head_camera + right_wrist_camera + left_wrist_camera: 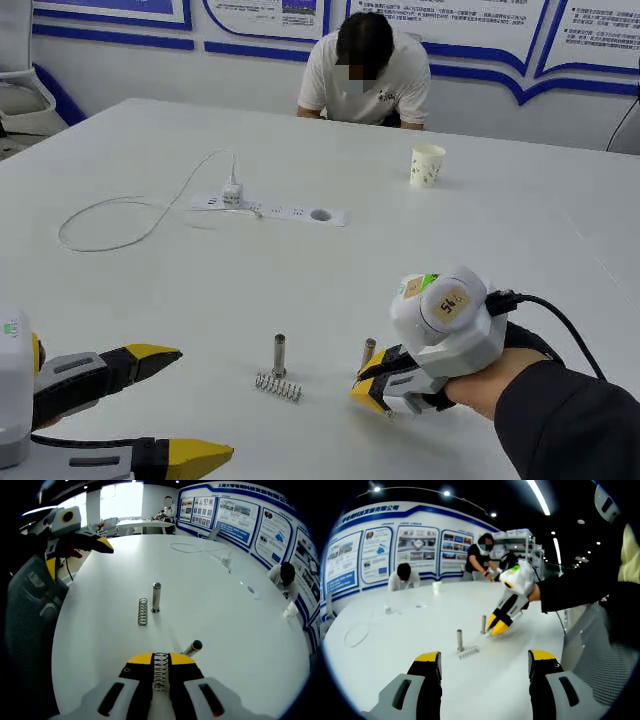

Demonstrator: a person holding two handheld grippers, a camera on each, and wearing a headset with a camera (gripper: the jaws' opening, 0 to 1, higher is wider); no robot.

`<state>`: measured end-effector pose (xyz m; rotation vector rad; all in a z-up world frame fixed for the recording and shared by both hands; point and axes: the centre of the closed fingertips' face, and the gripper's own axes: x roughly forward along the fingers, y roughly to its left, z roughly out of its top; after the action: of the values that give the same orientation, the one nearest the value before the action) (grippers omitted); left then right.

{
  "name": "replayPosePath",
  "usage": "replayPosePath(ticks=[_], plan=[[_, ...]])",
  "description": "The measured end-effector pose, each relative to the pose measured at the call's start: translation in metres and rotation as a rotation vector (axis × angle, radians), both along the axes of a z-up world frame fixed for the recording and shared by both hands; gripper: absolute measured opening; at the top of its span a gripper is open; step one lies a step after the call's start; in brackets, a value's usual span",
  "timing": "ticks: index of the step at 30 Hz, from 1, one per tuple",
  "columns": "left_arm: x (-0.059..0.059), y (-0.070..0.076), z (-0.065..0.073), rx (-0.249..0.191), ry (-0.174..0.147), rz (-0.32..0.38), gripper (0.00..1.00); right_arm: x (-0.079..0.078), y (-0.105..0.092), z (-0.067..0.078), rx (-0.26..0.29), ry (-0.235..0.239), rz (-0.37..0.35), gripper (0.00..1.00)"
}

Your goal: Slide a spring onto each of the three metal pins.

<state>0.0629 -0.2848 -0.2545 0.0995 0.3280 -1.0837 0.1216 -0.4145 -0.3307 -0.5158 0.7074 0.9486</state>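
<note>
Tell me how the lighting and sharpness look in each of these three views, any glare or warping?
Head view: even, soft light, barely any shadow around the upright pin on the white table, no warping. Left gripper view: fisheye bends the wall posters; ceiling strip lights glare. Right gripper view: windows blown out, table edge curved, the held spring clear.

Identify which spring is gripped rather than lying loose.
The spring clamped by the right gripper; the other spring lies on the table beside the upright pin.
</note>
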Motion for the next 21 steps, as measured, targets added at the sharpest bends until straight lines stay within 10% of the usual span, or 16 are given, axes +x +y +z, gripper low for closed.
replayPosePath(ticks=[21], plan=[[0.0,-0.001,0.001,-0.002,-0.004,-0.003,0.72,-0.003,-0.002,0.012,0.021,-0.025,-0.018,0.12]])
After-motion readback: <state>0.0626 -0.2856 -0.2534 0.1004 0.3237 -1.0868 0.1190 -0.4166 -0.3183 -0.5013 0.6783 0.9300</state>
